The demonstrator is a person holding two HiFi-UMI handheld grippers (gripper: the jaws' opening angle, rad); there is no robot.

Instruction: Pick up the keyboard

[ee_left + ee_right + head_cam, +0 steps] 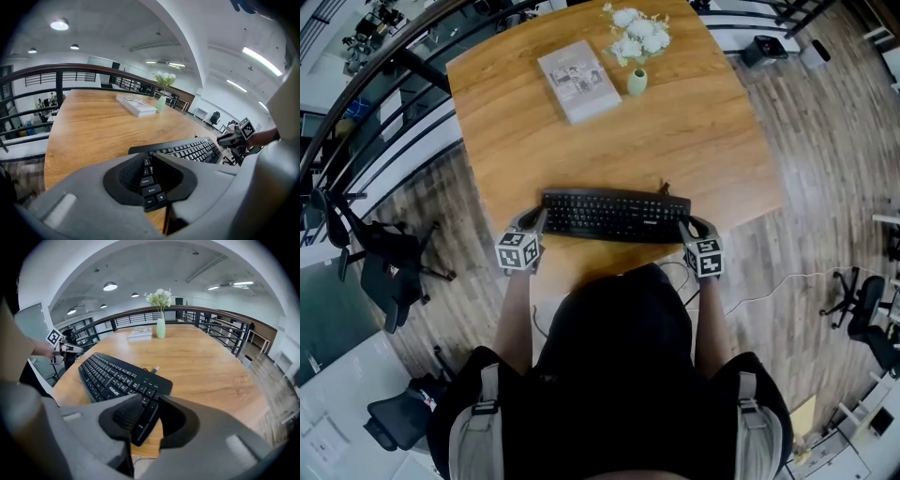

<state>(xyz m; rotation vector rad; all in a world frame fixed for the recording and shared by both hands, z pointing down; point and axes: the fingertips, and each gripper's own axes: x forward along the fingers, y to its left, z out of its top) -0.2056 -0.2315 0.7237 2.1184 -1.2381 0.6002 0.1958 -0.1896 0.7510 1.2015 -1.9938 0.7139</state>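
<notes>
Lying at the near edge of the table (703, 122) in the head view, the keyboard (614, 216) has a book (578, 81) and vase (637, 82) well beyond it. Left gripper view: left gripper (149, 158) closed, poised above the end keys. Right gripper view: right gripper (150, 401) parted astride the keyboard's corner.

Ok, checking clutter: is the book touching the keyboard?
No, the book lies apart from the keyboard, near the vase.
</notes>
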